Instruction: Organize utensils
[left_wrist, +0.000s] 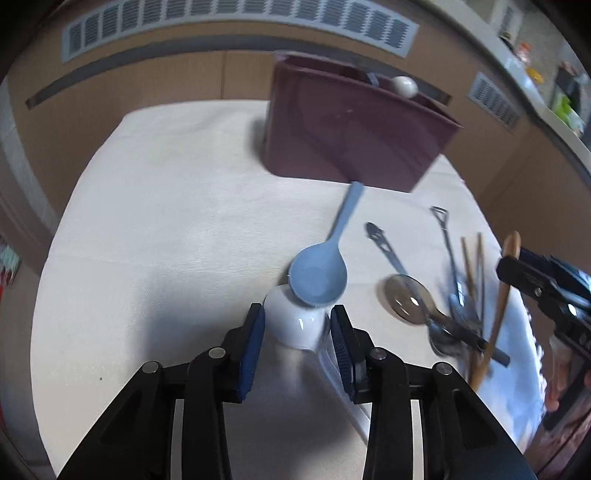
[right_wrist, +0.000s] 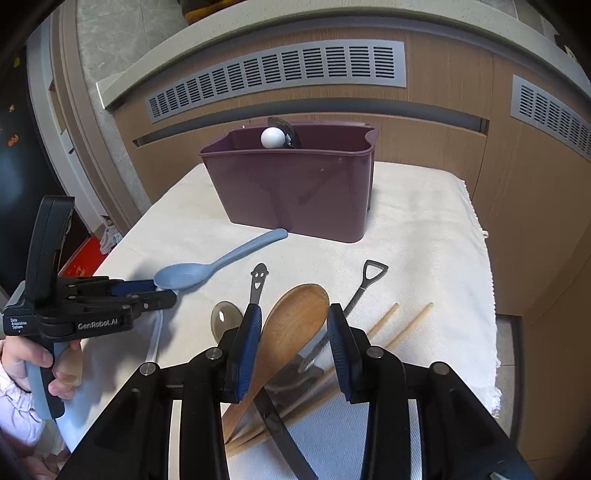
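Reading "GenRobot.AI" and "Data Acquisition System", the left tool (right_wrist: 173, 291) brackets a white cup (left_wrist: 295, 321) under the pale blue spoon (left_wrist: 317, 277) at lower centre; whether its pads press, I cannot tell. That matte spoon's handle runs up-right toward the maroon caddy (right_wrist: 295, 192). The right tool (right_wrist: 291, 332) grips the wooden spoon (right_wrist: 295, 325), bowl upward, above the white-clothed desk (right_wrist: 424, 236).

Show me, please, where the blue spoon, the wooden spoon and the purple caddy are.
blue spoon (left_wrist: 317, 278), left wrist view, on its bowl.
wooden spoon (right_wrist: 295, 321), right wrist view, on its bowl.
purple caddy (right_wrist: 288, 192), right wrist view, on its front wall.
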